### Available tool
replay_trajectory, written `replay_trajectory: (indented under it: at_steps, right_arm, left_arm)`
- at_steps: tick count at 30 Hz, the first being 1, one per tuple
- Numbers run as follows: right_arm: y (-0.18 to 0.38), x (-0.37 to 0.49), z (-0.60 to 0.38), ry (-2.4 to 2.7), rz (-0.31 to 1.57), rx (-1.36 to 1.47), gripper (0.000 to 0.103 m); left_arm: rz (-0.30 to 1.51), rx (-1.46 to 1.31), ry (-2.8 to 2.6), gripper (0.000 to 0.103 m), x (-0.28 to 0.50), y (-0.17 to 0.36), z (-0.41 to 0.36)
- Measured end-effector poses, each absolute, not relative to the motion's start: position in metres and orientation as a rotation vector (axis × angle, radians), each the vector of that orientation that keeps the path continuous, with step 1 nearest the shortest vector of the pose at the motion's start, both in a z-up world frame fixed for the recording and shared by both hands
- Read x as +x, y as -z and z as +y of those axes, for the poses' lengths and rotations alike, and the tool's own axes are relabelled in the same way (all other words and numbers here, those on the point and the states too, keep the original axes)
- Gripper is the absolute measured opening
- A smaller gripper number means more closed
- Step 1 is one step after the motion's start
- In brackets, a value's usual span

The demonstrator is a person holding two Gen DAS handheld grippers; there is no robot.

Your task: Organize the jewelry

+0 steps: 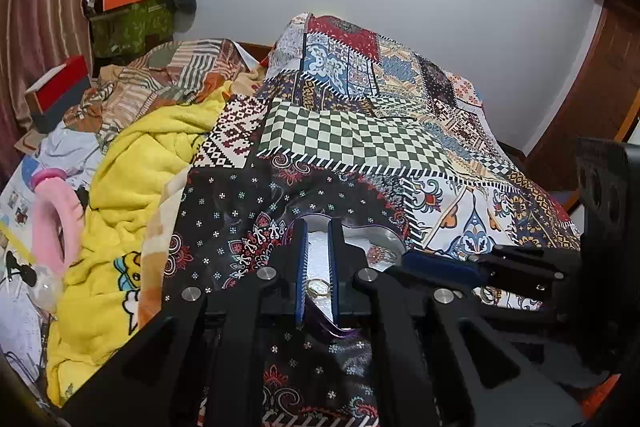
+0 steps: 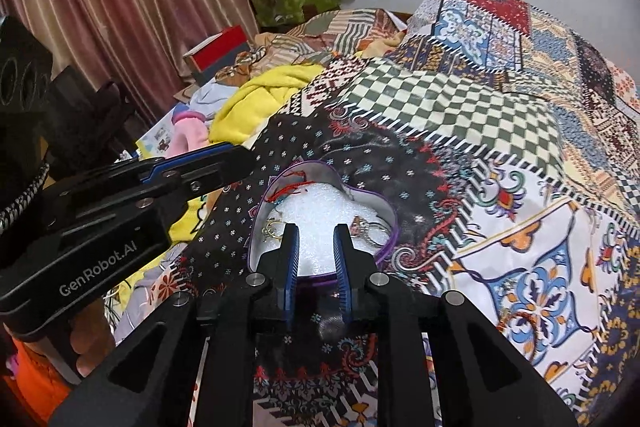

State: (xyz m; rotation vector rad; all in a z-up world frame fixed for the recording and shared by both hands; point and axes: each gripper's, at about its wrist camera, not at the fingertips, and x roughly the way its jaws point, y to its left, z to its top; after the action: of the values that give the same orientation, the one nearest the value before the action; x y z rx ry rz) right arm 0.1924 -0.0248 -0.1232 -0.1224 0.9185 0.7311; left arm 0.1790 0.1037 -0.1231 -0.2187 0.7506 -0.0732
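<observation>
- Left tool (image 1: 319,259): narrow, pinching a gold ring (image 1: 319,287) betw. its blue pads, low centre of left view, right above the box.
- Right tool (image 2: 317,247): part open, nothing in it, hovering over the box's near edge, centre of right view.
- Heart-shaped box (image 2: 390,223) w/ purple rim sits on the patterned bedspread (image 2: 520,247).
- Already in box on white foam: red cord bracelet (image 2: 286,191) upper left, gold piece (image 2: 272,229) left, stone ring (image 2: 366,225) right.
- Judged: mostly done; held ring not yet set down.
</observation>
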Motion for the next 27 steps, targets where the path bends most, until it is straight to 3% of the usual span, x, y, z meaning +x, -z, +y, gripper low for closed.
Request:
replay_trajectory:
  at_steps: [4,8,11,13,15,18,20,27]
  right_arm:
    - [0.109,0.189,-0.035,-0.705,0.887,-0.115,0.016]
    - [0.092,0.182,-0.049,-0.674,0.844,-0.111,0.016]
    - [0.081,0.175,-0.059,-0.651,0.816,-0.112,0.017]
    - [0.073,0.17,-0.069,-0.631,0.792,-0.11,0.023]
    - [0.067,0.165,-0.077,-0.613,0.771,-0.103,0.038]
    - [0.057,0.157,-0.092,-0.58,0.73,-0.087,0.051]
    - [0.052,0.153,-0.101,-0.559,0.712,-0.085,0.051]
    - [0.043,0.142,-0.134,-0.492,0.676,-0.089,0.051]
  left_arm:
    - [0.733,-0.209,0.075,0.011,0.171,0.112,0.1]
    - [0.709,-0.213,0.077,0.029,0.161,0.099,0.095]
    - [0.689,-0.202,0.079,0.029,0.152,0.088,0.089]
    - [0.68,-0.194,0.08,0.031,0.147,0.082,0.085]
    - [0.673,-0.186,0.081,0.034,0.142,0.077,0.08]
    - [0.664,-0.167,0.085,0.038,0.134,0.07,0.071]
    - [0.659,-0.158,0.087,0.043,0.13,0.067,0.065]
    - [0.655,-0.123,0.12,0.043,0.121,0.059,0.041]
